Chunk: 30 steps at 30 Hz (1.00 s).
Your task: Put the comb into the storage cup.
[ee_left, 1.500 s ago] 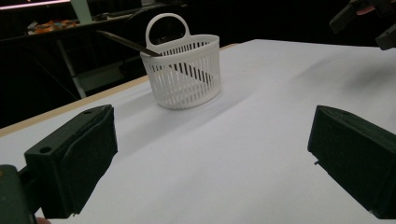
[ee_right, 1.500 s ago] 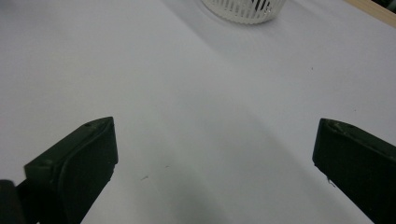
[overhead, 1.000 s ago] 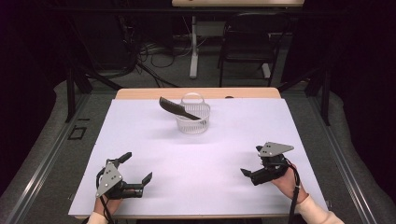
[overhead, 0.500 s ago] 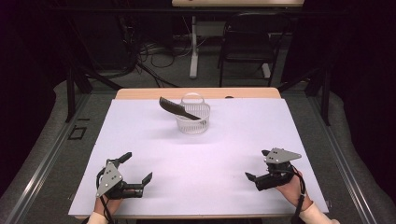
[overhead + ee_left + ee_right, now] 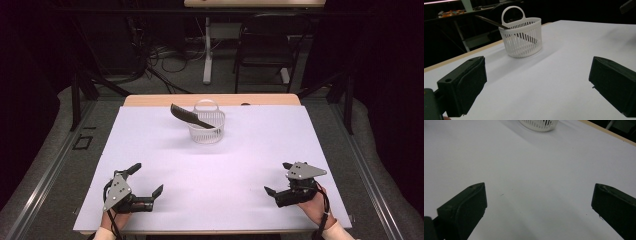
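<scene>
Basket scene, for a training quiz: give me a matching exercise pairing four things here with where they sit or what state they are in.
1. white basket
2. black comb
3. left gripper
4. right gripper

a. near right of the table, open
b. far middle of the table, upright
c. near left of the table, open
d. leaning in the basket, one end sticking out

Pairs: 1-b, 2-d, 3-c, 4-a

The right gripper [image 5: 278,179] sits lower in the high view than a second ago, drawn back toward the near edge of the counter [image 5: 215,165] and a little farther out to the right. More of the right hand [image 5: 312,202] has slipped past the bottom edge of that view. Its grey plate, earlier tilted up toward the middle of the counter, now lies flatter, pointing to the right.
</scene>
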Each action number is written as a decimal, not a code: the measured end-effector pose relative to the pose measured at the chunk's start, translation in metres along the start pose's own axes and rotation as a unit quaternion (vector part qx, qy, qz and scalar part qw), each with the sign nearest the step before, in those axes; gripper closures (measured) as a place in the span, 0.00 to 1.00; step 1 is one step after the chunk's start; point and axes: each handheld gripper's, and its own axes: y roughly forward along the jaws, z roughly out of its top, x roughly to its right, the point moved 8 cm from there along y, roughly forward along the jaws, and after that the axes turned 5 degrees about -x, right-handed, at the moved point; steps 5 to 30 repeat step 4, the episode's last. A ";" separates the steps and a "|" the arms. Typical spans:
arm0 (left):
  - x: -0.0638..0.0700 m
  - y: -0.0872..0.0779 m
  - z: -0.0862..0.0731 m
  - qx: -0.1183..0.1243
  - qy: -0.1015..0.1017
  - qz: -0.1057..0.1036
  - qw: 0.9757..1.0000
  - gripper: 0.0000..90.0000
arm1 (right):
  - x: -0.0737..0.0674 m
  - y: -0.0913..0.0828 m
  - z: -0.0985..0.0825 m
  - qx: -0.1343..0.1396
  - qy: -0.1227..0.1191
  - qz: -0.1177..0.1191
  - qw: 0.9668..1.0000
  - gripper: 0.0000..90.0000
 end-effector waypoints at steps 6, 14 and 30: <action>0.000 0.000 0.000 -0.001 0.001 0.000 1.000 0.01 | 0.001 -0.001 0.000 0.005 0.003 0.000 1.000 0.00; 0.000 0.000 0.000 -0.001 0.001 0.000 1.000 0.01 | 0.001 -0.001 0.000 0.005 0.003 0.000 1.000 0.00; 0.000 0.000 0.000 -0.001 0.001 0.000 1.000 0.01 | 0.001 -0.001 0.000 0.005 0.003 0.000 1.000 0.00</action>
